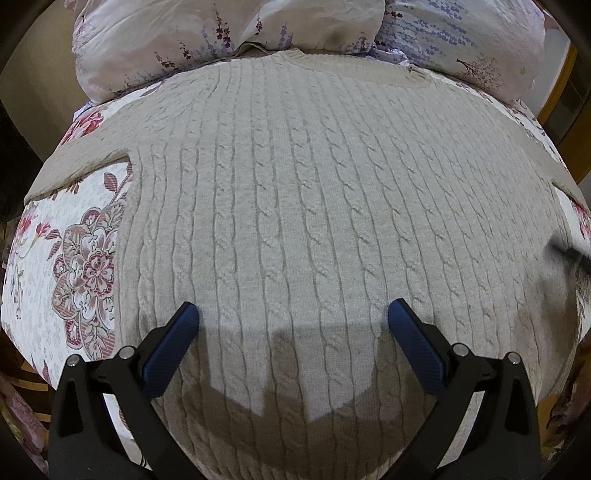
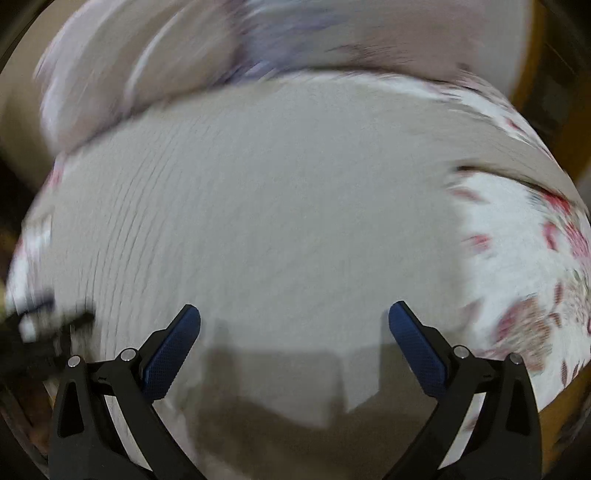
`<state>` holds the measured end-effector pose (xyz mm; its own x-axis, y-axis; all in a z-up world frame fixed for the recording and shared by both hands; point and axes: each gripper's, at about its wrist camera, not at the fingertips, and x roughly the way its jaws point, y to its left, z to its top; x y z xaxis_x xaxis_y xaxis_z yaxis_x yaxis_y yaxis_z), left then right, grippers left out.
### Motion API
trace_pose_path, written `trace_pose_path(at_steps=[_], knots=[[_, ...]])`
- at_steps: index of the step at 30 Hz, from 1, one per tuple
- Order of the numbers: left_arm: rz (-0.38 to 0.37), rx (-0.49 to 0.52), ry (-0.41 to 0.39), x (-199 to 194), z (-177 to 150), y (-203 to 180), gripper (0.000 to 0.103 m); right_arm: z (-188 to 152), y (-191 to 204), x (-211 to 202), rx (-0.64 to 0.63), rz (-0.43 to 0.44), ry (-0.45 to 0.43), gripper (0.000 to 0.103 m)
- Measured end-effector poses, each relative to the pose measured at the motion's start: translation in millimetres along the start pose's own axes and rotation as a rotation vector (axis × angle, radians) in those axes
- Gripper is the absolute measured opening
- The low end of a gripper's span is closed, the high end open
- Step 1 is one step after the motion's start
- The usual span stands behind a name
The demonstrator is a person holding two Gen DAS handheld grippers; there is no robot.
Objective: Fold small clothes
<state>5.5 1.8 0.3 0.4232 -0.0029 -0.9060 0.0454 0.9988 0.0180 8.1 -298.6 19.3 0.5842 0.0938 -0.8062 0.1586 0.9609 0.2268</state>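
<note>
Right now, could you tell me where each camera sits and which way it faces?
Left wrist: on the left tongs, looking down along open fingers at the flat cable-knit sweater on the floral bedspread.
Right wrist: on the right tongs, also open, above the same sweater, motion-blurred.
Shared: sweater, bedspread, pillows beyond.

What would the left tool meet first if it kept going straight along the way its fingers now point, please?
Most likely the cable-knit sweater: the open left tool points at its body, spread flat on the floral bedspread. Depth is unclear.
</note>
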Motion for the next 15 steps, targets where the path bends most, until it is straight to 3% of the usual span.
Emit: trace_pose_path(at_steps=[2, 6, 9, 12, 15], knots=[[0.000, 0.005, -0.005, 0.1, -0.2, 0.3, 0.101, 23.0, -49.2, -8.6, 0.131, -0.011, -0.047, 0.101], [-0.007, 0.022, -0.040, -0.3, -4.4, 0.6, 0.101, 69.6, -199.6, -20.9, 0.514, -0.065, -0.130, 0.073], [-0.015, 0.027, -0.041, -1.3, -3.3, 1.4, 0.101, 81.1, -297.3, -19.3, 0.781, -0.104, -0.158, 0.056], [-0.054, -0.051, -0.049, -6.2, 3.7, 13.9, 0.101, 80.4, -340.1, -10.4, 0.909, -0.099, -0.149, 0.045], [-0.108, -0.199, -0.116, -19.2, 13.8, 45.8, 0.101, 80.6, -351.4, -1.9, 0.921, -0.096, -0.153, 0.031]])
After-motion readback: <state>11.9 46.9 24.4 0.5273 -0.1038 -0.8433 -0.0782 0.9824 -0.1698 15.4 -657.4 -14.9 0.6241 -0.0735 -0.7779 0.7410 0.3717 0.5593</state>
